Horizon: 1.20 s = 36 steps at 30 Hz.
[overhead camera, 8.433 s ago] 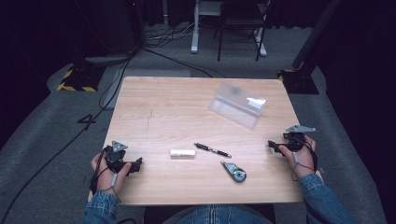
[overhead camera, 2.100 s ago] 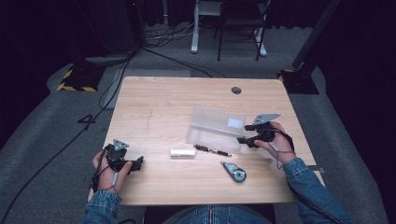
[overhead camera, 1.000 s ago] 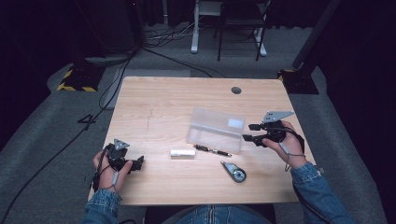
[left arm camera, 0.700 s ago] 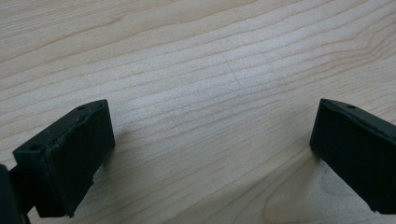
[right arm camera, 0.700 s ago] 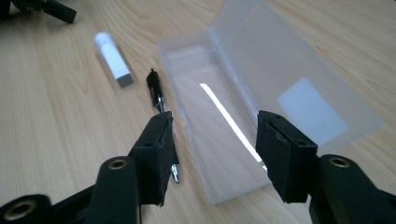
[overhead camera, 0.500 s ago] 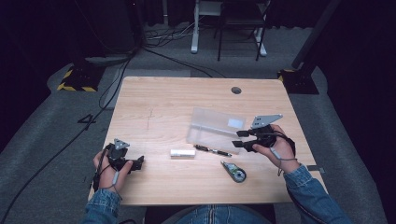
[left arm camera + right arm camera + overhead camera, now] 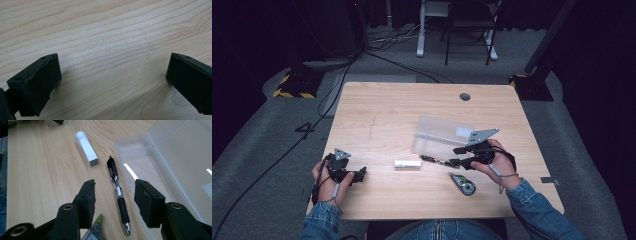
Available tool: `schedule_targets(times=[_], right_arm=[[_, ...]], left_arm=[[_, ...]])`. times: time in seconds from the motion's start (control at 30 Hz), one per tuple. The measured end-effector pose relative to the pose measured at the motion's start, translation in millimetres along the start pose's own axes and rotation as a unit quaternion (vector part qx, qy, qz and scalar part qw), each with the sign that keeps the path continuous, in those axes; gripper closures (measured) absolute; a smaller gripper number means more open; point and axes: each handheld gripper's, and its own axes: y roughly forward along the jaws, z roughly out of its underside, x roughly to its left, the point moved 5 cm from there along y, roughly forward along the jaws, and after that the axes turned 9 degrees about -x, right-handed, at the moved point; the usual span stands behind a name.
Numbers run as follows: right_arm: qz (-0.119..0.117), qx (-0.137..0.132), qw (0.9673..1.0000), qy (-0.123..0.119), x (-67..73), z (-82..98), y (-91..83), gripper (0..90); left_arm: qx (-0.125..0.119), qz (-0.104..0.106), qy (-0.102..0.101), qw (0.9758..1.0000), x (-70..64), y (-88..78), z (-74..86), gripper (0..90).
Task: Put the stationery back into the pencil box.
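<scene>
Right gripper (image 7: 113, 195): your hand holds it low and near level over the black click pen with clear barrel (image 7: 118, 197). The jaws have just been closing and straddle the pen without touching it. The pen lies beside the clear plastic hinged case (image 7: 160, 157).

Left gripper (image 7: 113, 75): rests on the wooden table (image 7: 105, 37), jaws wide, nothing between.
</scene>
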Motion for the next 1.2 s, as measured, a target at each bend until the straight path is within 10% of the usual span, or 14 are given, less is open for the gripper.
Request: schedule_targets(times=[1.2], right_arm=[[0.009, 0.073, 0.9952, -0.064, -3.3, 29.4, 43.1, 68.9]], left_arm=[[0.001, 0.001, 0.002, 1.0, 0.1, 0.2, -0.2, 0.0]])
